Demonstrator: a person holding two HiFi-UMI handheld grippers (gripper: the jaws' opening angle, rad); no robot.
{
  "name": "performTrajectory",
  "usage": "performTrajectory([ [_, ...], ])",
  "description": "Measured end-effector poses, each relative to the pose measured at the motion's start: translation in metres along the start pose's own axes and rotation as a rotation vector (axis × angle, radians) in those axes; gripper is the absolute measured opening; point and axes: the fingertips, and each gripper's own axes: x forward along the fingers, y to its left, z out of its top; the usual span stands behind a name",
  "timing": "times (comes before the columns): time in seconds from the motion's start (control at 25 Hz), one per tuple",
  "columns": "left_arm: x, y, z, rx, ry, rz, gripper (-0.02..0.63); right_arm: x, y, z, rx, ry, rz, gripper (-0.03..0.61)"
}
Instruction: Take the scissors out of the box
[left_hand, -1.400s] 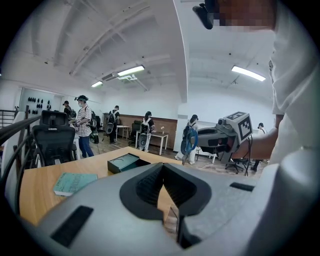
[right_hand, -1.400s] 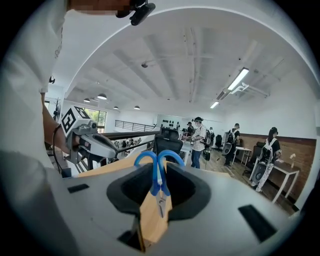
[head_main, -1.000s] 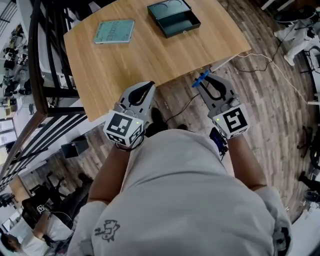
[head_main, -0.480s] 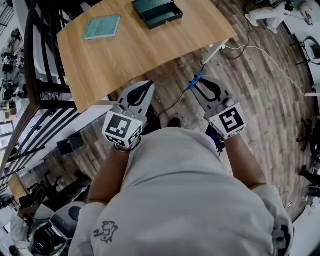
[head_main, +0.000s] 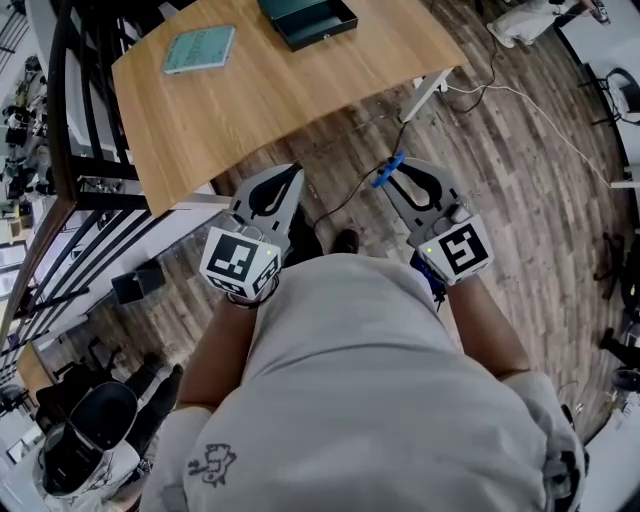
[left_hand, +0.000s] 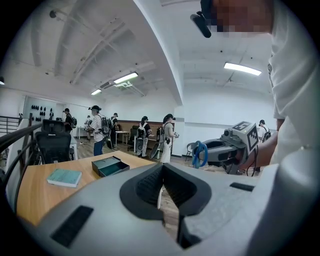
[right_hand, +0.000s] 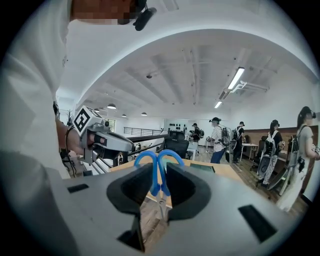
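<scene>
Blue-handled scissors stick out of my right gripper, which is shut on them over the wood floor, well short of the table. In the right gripper view the scissors' handles rise above the pinching jaws of the right gripper and the blades run back between them. My left gripper is beside it, jaws together and empty; in its own view the left gripper points at the table. The dark green box lies open at the table's far edge, also the box.
A teal book lies on the wooden table, left of the box. Black railings run along the left. Cables trail across the floor near the table leg. Several people stand far behind the table.
Both grippers have drawn back from the table together, the scissors still held in the right one. The table, box and book have slid towards the top of the head view.
</scene>
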Motion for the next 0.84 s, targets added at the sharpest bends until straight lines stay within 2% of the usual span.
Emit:
performTrajectory([
  [0.84,0.006,-0.006,0.0,-0.017,-0.006,0.012,0.005,-0.006,-0.01,0.0,0.007,-0.011,0.006,0.092],
])
